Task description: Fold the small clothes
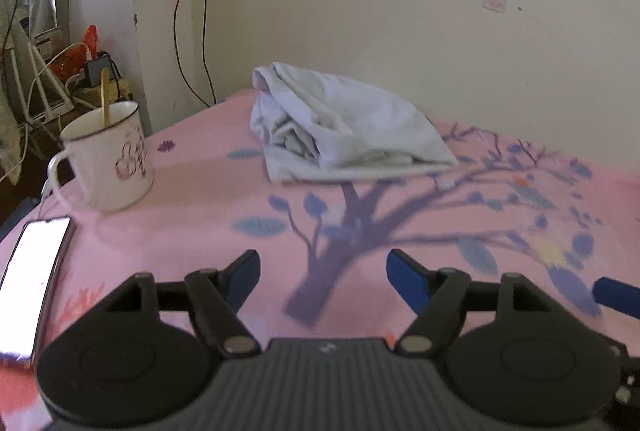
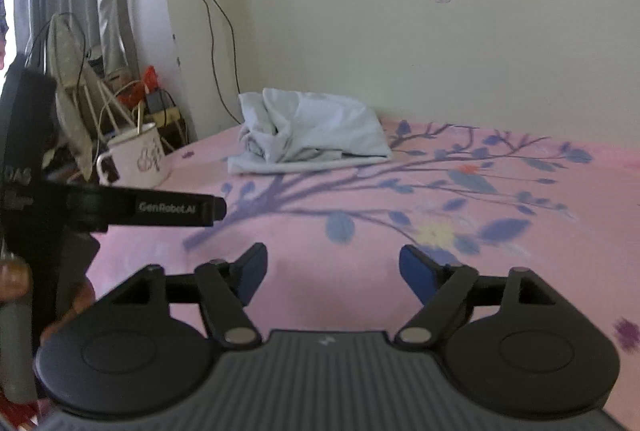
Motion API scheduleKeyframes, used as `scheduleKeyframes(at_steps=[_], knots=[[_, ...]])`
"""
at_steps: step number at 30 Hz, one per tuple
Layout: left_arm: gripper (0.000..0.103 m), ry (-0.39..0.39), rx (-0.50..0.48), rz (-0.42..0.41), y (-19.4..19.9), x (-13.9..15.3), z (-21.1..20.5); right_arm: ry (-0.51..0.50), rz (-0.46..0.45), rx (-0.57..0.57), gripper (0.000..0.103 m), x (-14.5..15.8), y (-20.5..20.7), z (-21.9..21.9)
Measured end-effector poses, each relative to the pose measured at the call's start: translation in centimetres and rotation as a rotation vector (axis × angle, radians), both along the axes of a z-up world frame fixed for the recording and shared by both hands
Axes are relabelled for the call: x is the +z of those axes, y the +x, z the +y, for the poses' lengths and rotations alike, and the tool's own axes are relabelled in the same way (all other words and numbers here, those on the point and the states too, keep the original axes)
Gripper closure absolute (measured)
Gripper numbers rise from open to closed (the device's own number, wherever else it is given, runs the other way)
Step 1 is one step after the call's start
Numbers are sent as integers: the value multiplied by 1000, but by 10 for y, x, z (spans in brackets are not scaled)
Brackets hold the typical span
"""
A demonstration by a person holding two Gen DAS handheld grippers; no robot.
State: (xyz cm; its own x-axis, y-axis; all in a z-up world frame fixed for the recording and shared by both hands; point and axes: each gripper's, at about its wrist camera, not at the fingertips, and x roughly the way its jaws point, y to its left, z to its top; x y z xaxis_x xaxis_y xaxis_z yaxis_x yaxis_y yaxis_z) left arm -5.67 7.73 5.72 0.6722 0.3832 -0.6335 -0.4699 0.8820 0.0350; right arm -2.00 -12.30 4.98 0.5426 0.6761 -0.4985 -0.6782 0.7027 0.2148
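Jaws apart on both the left gripper (image 1: 322, 281) and the right gripper (image 2: 333, 273), nothing between the blue pads, each hovering low over the bedding, well short of the clothes. Spread beneath: a pink bedsheet printed with a purple tree and blue leaves (image 1: 208, 199), probably serving as the folding surface. Far back near the cream wall, a crumpled pale blue-white cloth garment (image 1: 340, 127), bunched and half doubled over, not yet neatly folded. Left of it, at the sheet's edge, a white enamel mug with a dark rim and pink print (image 1: 108, 159), holding an upright pale stick or spoon handle; any liquid cannot be told. Nearer, a flat lit smartphone (image 1: 34, 271), likely set aside.
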Motion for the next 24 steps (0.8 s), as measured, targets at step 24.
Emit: scheduleKeyframes(at_steps=[24], knots=[[0, 148, 16, 3, -17, -12, -55, 21, -18, -104, 6, -4, -20, -39]])
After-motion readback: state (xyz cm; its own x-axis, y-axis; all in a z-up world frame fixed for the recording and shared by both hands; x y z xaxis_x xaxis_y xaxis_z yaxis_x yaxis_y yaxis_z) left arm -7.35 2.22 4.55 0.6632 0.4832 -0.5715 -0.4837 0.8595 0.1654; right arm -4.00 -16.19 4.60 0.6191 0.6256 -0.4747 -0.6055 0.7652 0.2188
